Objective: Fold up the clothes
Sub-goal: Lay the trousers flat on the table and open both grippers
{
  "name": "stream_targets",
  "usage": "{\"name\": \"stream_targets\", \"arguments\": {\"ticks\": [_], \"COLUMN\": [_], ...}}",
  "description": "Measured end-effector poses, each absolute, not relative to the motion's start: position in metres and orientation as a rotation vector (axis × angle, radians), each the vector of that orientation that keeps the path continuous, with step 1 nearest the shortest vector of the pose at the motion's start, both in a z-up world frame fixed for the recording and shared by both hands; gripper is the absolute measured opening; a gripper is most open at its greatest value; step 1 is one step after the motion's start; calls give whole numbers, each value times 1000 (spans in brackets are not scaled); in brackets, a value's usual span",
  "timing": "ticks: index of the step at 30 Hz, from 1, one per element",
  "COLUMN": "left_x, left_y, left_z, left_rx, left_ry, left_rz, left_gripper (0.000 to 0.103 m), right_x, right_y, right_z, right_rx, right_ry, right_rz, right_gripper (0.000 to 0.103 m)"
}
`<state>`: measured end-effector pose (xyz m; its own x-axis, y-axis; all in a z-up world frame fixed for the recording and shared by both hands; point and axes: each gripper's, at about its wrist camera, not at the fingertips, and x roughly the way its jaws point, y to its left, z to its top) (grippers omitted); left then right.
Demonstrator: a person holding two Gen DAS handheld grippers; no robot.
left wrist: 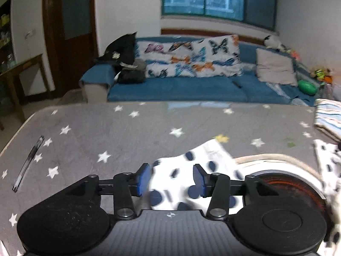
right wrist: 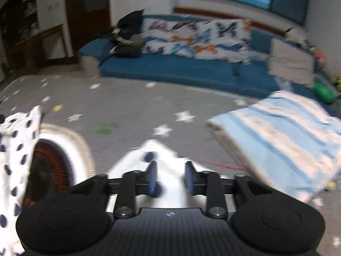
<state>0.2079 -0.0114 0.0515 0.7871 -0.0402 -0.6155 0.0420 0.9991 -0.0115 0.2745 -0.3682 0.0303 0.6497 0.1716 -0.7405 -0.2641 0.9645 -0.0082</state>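
Left wrist view, from left to right. A clear pen lies at the lower left on a grey table cover printed with white stars. At the bottom centre the left gripper has its blue-padded fingers set fairly wide apart. A white garment with dark blue spots lies between and beyond them; the fabric looks close to the pads, but blur hides whether either pad touches it. To the right of the gripper, a round heater with a cream rim and dark orange grille sits low in the frame, partly draped by the garment at the far right edge. A folded blue and white striped cloth shows at the right edge. Behind the table, across the middle of the frame, is a blue sofa with a butterfly-print cushion.

Right wrist view, from left to right, heavily blurred. The spotted garment hangs over the heater at the lower left. At the bottom centre the right gripper has its fingers moderately apart with a white peak of the same garment between them. The striped cloth fills the right side, lying on the starred cover.
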Motion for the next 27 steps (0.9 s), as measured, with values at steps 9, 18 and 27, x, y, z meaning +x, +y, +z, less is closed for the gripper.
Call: {"name": "stream_targets", "arguments": {"ticks": [9,18,27], "left_x": [170,108,69], "left_y": [-44,-101,-110], "left_z": [52,39,26], "left_rx": [-4,9,61], "left_ry": [698,757,775], "left_rz": [-229,-469,-470], "left_gripper": [54,58,63], "right_x": [304,323,250], "right_y": [-335,-317,-325], "right_z": [12,17,34], "right_rx": [-111,-149,-242], "right_ry": [848,835,851], "right_rz": [260,262,353], "right_gripper": [39,48,55]}}
